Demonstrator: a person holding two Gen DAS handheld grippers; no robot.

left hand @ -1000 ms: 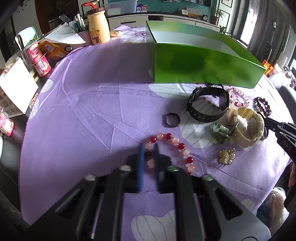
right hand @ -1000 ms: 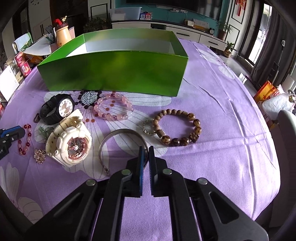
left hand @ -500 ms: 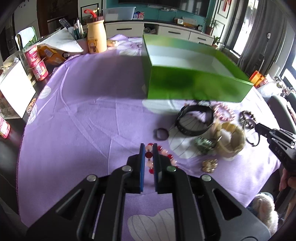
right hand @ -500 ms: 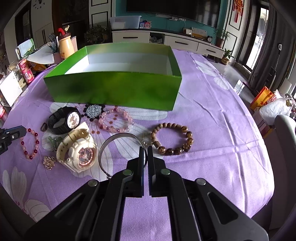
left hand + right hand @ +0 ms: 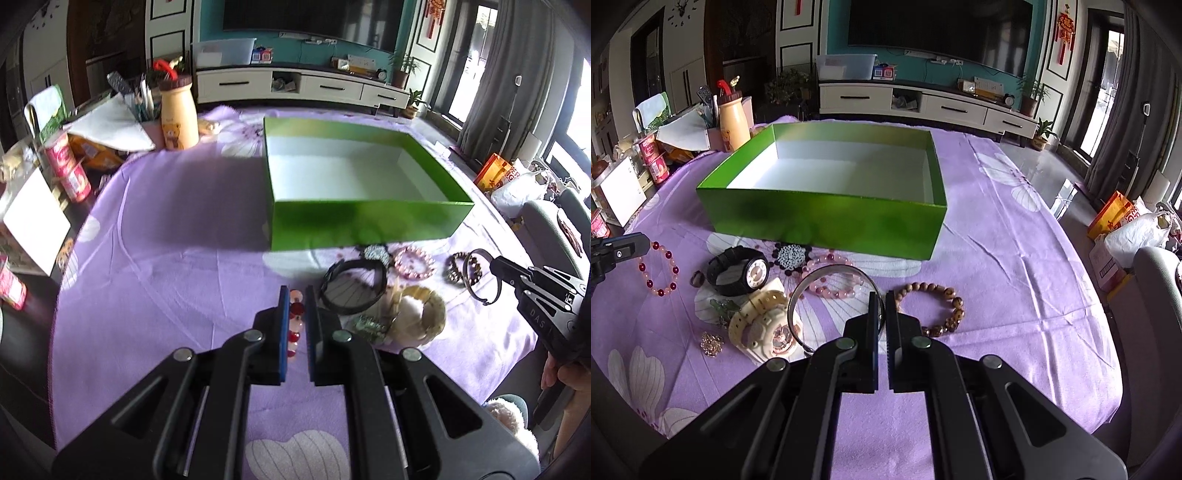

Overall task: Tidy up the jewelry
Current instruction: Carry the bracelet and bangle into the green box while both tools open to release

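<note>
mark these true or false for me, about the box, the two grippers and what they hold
1. The green box has jewelry in it. False: its white inside is bare.
2. The left gripper is shut on the red bead bracelet. True.
3. The right gripper holds the wooden bead bracelet. False: it is shut on the silver bangle; the wooden one lies on the cloth.
4. The black watch and the cream watch both lie on the purple tablecloth. True.
5. The pink bead bracelet lies on the far side of the box. False: it lies on the near side, in front of the box.
</note>
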